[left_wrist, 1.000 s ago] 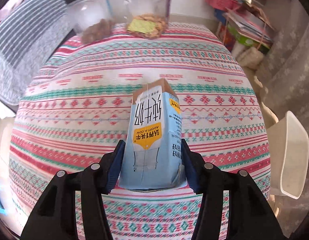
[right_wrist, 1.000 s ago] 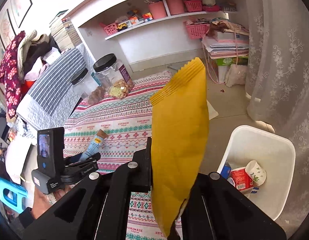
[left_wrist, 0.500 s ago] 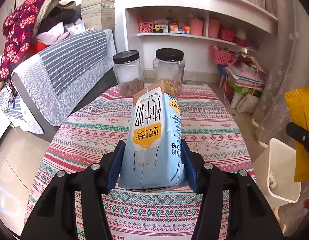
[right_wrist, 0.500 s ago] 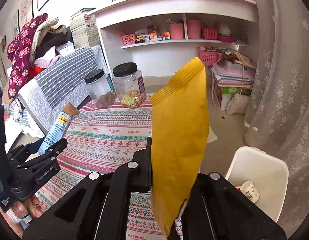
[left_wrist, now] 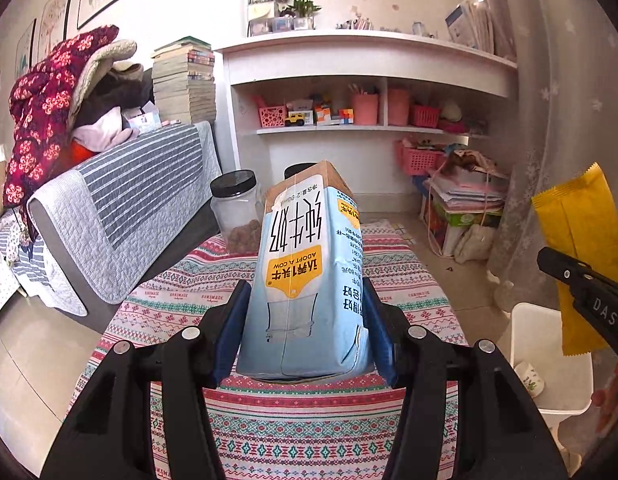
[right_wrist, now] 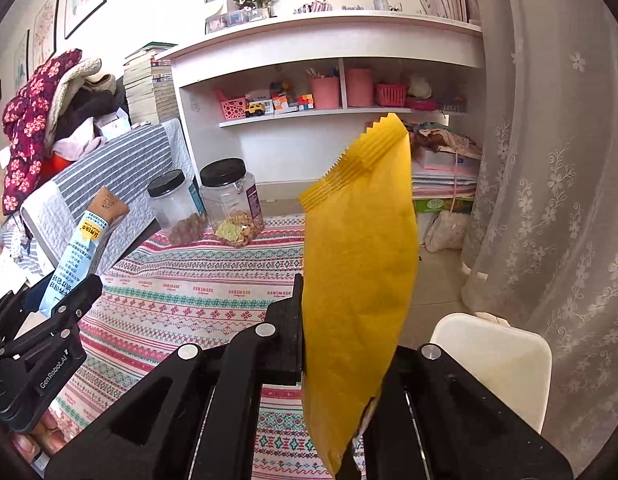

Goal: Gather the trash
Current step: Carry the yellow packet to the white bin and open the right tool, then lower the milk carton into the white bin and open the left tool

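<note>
Two pieces of trash are held above the patterned tablecloth (left_wrist: 293,432). A light-blue milk carton (left_wrist: 305,276) is clamped upside down between the blue pads (left_wrist: 229,328) of the left gripper (left_wrist: 305,332), its brown end pointing away from the camera. A yellow wrapper (right_wrist: 357,280) is pinched upright in the right gripper (right_wrist: 349,344), its crimped edge at the far end. A white bin (left_wrist: 549,360) is seen low on the right, beside the table, with a small cup (left_wrist: 529,378) inside. Two black-lidded jars (right_wrist: 229,204) stand at the far edge of the cloth.
</note>
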A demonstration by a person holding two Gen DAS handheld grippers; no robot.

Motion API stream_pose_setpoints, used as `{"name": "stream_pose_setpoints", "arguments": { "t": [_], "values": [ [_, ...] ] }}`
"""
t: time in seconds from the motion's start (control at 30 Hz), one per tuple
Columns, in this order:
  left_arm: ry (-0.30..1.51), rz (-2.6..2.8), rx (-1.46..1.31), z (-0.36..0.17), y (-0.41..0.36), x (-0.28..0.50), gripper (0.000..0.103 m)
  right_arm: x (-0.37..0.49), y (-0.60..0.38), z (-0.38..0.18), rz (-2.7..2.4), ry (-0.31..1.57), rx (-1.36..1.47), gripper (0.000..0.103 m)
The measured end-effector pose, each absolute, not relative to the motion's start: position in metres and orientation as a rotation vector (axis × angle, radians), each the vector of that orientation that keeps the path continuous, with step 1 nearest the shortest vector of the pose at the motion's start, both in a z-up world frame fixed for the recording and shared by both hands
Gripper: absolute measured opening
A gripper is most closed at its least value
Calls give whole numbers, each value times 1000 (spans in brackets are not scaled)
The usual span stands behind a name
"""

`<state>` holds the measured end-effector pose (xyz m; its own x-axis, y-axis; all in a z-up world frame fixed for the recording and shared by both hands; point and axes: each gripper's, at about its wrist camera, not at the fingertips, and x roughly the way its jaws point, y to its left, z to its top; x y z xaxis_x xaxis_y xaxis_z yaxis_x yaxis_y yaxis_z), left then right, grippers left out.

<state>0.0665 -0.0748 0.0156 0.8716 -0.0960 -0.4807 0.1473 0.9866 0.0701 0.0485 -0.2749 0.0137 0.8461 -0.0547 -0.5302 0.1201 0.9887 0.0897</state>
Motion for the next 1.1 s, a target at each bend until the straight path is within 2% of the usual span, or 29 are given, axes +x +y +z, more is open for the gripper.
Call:
{"name": "stream_pose_setpoints", "arguments": {
  "t": [0.43,0.8,0.83,0.87,0.93,1.0,1.07,1.1],
  "values": [
    [448,-211,109,24,-123,47,54,20,-325,17,-233,524,118,7],
    [468,-325,139,16,-186,33,54,-5,-400,2,-421,592,155,9],
    [469,-337,140,15,-193,31,54,-7,-406,1,-430,598,160,19],
    [470,-348,141,15,-199,29,54,-11,-412,0,-439,609,165,44],
    [475,-373,144,12,-214,26,54,-22,-422,0,-479,592,182,68],
    [485,-401,146,9,-229,23,54,-33,-430,3,-516,573,181,73],
    [496,-427,145,6,-243,21,54,-44,-441,6,-556,550,183,86],
    [502,-441,147,4,-251,20,54,-50,-446,7,-586,534,186,89]
  ]
}}
